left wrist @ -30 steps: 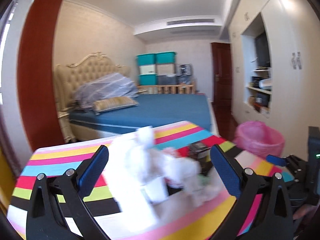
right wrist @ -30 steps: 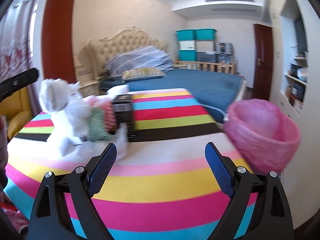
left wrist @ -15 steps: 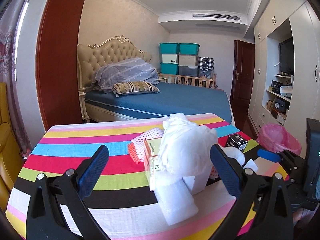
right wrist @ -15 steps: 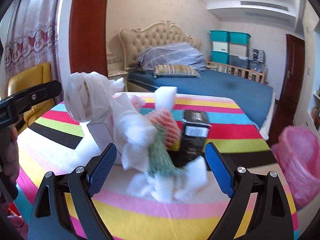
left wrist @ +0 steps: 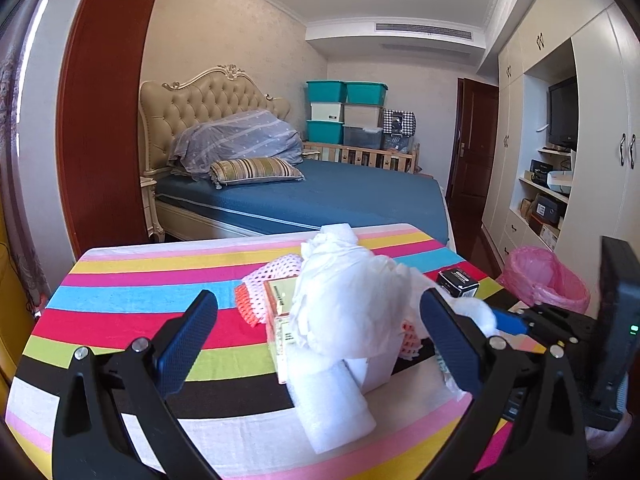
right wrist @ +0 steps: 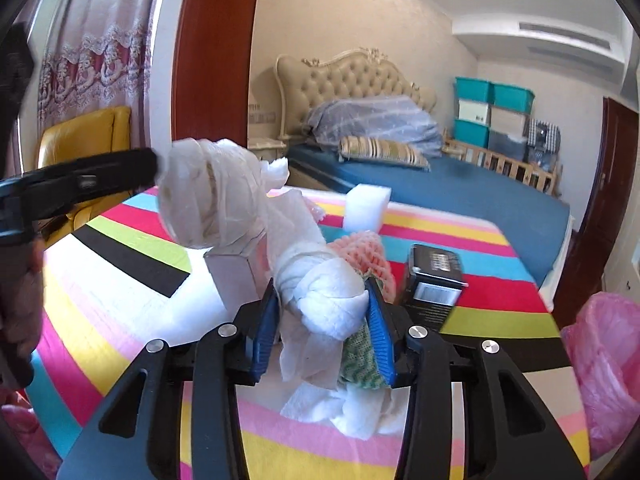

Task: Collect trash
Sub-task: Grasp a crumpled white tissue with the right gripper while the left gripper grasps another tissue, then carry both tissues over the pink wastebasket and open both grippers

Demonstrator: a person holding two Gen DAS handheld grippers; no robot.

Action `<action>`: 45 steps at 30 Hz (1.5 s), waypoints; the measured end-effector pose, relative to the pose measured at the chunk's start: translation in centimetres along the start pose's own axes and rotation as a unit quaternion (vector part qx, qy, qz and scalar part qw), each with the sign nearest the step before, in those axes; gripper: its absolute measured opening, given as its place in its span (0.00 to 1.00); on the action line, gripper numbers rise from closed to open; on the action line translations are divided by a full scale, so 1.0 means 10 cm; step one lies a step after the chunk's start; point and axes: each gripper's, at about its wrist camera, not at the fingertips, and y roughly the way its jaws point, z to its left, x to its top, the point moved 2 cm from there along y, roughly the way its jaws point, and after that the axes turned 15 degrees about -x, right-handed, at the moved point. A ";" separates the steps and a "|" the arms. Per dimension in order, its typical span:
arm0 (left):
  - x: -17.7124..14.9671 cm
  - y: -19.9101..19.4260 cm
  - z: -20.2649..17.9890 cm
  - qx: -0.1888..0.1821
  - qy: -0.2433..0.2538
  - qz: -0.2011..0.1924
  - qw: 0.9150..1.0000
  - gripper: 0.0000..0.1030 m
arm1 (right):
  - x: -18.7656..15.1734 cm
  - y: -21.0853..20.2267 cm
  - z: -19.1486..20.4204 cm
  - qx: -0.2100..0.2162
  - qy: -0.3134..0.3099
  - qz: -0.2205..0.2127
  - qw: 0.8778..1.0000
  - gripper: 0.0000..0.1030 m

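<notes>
A heap of trash lies on the striped table (left wrist: 132, 312): a crumpled white plastic bag (left wrist: 344, 300) over a small carton (left wrist: 280, 320), white foam wrap (left wrist: 332, 412), pink foam netting (left wrist: 268, 280) and a black box (left wrist: 458, 282). My left gripper (left wrist: 320, 332) is open, its jaws on either side of the bag. My right gripper (right wrist: 324, 320) is shut on a wad of white tissue (right wrist: 328, 300), with green netting (right wrist: 360, 360) beside it. The bag (right wrist: 212, 196), pink netting (right wrist: 368, 252), black box (right wrist: 434, 284) and a white foam block (right wrist: 366, 208) show in the right wrist view.
A bin lined with a pink bag (left wrist: 544, 280) stands on the floor right of the table, also at the right wrist view's edge (right wrist: 604, 368). A blue bed (left wrist: 320, 192) is behind, a yellow chair (right wrist: 80, 140) to the left, wardrobes (left wrist: 592, 140) to the right.
My right gripper moved in on the heap and closed on the white tissue. My left gripper drew a little nearer to the bag and stayed open.
</notes>
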 end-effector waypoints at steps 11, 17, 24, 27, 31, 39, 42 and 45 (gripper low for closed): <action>-0.07 0.54 -0.23 0.018 0.055 0.045 0.997 0.42 | -0.20 -0.38 -0.40 -0.008 0.058 -0.007 0.998 0.39; -0.11 0.36 -0.26 0.003 0.059 0.006 0.998 0.38 | -0.27 -0.46 -0.52 -0.019 0.080 -0.008 0.997 0.39; -0.03 0.07 -0.50 -0.027 0.080 -0.047 0.995 0.38 | -0.32 -0.53 -0.68 -0.037 0.101 -0.010 0.994 0.39; -0.04 0.04 -0.65 -0.046 0.093 -0.052 0.993 0.38 | -0.31 -0.58 -0.80 -0.040 0.115 -0.018 0.992 0.39; -0.09 0.05 -0.79 -0.063 0.103 -0.045 0.992 0.38 | -0.29 -0.67 -0.92 -0.047 0.124 -0.029 0.991 0.39; -0.19 0.12 -1.02 -0.093 0.116 -0.031 0.988 0.38 | -0.31 -0.77 -1.13 -0.064 0.144 -0.041 0.987 0.39; -0.22 0.17 -1.11 -0.105 0.122 -0.023 0.987 0.38 | -0.36 -0.77 -1.22 -0.072 0.153 -0.038 0.985 0.39; -0.26 0.21 -1.21 -0.117 0.129 -0.016 0.985 0.38 | -0.40 -0.79 -1.30 -0.079 0.160 -0.036 0.983 0.39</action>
